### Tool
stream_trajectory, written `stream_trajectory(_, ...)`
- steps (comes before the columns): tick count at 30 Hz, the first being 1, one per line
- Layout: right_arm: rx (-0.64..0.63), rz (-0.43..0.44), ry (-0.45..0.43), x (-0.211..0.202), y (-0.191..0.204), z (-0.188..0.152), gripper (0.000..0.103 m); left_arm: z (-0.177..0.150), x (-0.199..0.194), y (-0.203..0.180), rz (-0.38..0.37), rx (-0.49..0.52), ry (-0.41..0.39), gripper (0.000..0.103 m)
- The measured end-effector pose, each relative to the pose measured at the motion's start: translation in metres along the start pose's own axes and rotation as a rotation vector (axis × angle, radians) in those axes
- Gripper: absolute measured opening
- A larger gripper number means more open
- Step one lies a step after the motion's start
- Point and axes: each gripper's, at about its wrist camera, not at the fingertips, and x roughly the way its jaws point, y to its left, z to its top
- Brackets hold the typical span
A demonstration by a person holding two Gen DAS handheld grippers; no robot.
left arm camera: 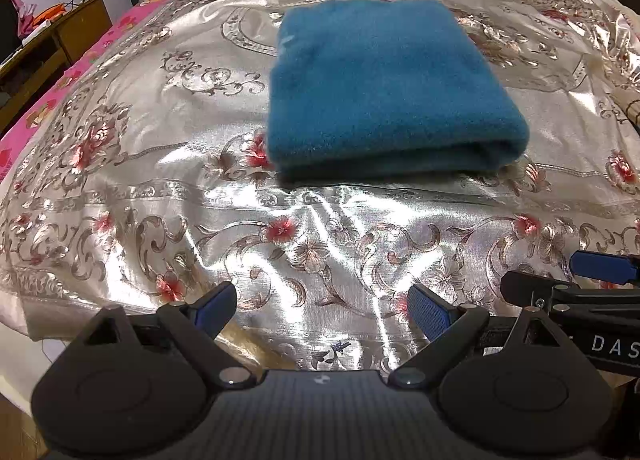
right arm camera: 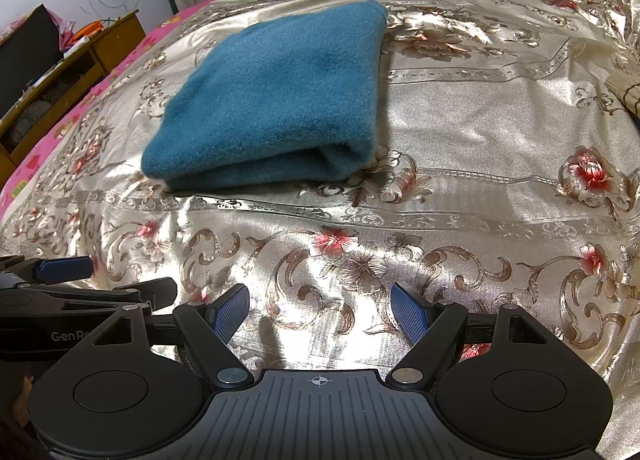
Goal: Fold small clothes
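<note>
1. Two grippers, both held low over the near part of the bed, side by side and well apart from the cloth.
2. Left gripper (left arm camera: 322,312): fingers spread wide, nothing between the blue pads (left arm camera: 430,316).
3. Right gripper (right arm camera: 318,314): likewise spread wide and empty, seen also at the right edge of the left wrist view.
4. Blue fleece cloth (left arm camera: 384,87): lay folded into a thick, tidy rectangle near the middle of the shiny floral bedspread (left arm camera: 280,244), rounded fold edge toward the cameras, layered edges visible along the near side.
5. Looked neat from the right wrist view too (right arm camera: 276,99); no loose corner or trailing flap made out.
6. Wooden cabinet (left arm camera: 52,39) stood off to the left beyond the pink sheet edge; more fabric lay heaped at the far side, too blurred to tell apart.
7. Step judged: folding of this piece seemingly finished, or paused ahead of one last halving.
8. Next move, judged only: either reach forward with both open grippers to pinch the near fold corners for another fold, or leave it and fetch a fresh garment.
</note>
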Motion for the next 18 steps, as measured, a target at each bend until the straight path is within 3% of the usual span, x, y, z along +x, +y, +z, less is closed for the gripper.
stream_trajectory(18,0.0,0.0,0.001,0.0002,0.0,0.0,0.079,0.0007,-0.0006,0.0,0.004,0.006,-0.002,0.097)
